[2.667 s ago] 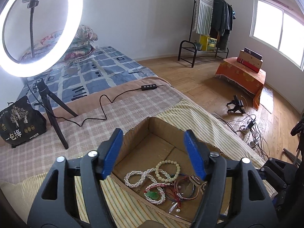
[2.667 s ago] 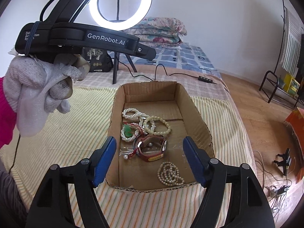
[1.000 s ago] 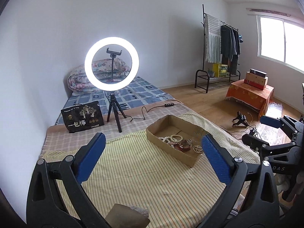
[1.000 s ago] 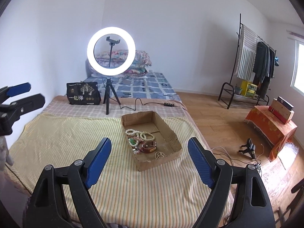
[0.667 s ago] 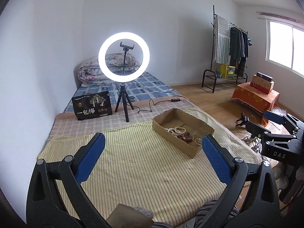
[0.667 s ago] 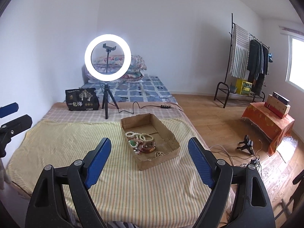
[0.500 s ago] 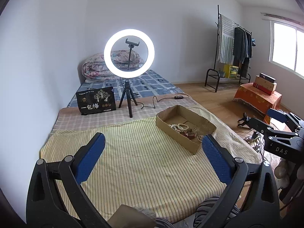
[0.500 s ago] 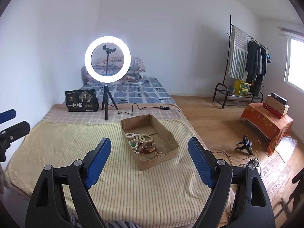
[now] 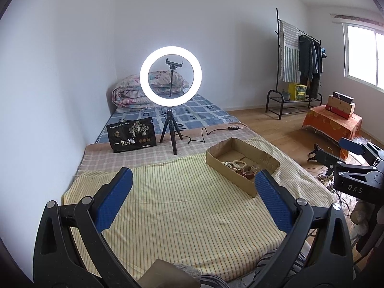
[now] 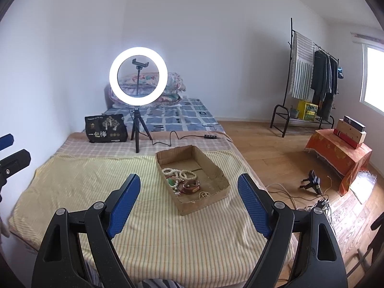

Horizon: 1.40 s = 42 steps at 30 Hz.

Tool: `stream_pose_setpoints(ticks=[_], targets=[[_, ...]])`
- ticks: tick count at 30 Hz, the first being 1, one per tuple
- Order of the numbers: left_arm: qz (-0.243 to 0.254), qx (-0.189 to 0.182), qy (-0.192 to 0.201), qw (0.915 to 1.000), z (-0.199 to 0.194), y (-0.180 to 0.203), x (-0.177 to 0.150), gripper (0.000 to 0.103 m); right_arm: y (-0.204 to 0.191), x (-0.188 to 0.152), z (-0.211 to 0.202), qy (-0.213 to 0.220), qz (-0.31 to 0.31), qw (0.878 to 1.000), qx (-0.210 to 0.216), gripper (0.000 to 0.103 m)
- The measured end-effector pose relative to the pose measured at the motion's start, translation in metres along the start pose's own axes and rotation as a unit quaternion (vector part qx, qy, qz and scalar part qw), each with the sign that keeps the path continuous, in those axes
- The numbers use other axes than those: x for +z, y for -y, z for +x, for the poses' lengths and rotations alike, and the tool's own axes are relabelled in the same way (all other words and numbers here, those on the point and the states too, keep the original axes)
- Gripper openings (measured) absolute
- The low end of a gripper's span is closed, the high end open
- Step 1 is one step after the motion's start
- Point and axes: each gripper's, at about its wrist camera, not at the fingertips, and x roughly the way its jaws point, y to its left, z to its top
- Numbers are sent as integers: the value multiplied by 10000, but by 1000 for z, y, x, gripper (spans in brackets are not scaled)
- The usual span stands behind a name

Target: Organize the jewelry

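Both claws are held well back from the work, above the near edge of the bed, and neither carries anything: the left claw (image 9: 193,196) stands wide open at the bottom of its frame, and the right claw (image 10: 189,202) is spread just as wide in its own. The box (image 10: 217,198), a shallow cardboard tray with its top open, sits on the striped blanket (image 10: 79,180) a little right of centre in the right view and at centre right in the left view. The jewelry (image 10: 183,182) lies heaped in the box's near half: pale bead strings, something green, a reddish band, and a small bead cluster close to the near wall. With everything gathered in the one container and both claws empty and far off, the sorting looks finished or paused, though which cannot be told from here. The ring light (image 9: 171,75) on its tripod stands behind the box in the upper middle of both frames, probably set there to light the working area. A black bag (image 9: 131,135) leans just left of the tripod.
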Motion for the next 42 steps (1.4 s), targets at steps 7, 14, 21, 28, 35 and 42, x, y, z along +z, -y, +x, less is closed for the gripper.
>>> stream_pose_setpoints(ticks=[7,14,21,28,35,42], targets=[[34,-28,10,10000,0,2,2,103,3,0,0,-10,63,10000,10,83],[30,-33,-2,10000,0,3,2,103,3,-1,0,-14,61,10000,16,83],[34,-26,5,10000,0,3,3,103,3,-1,-1,-17,91,10000,17,83],[33,-31,-1,10000,0,3,3,103,3,-1,0,-33,115,9999,22,83],[27,-24,-9,10000,0,2,2,103,2,0,0,-31,100,9999,34,83],[7,-15,-17,10000,0,3,2,103,2,-1,-1,-42,105,9999,35,83]])
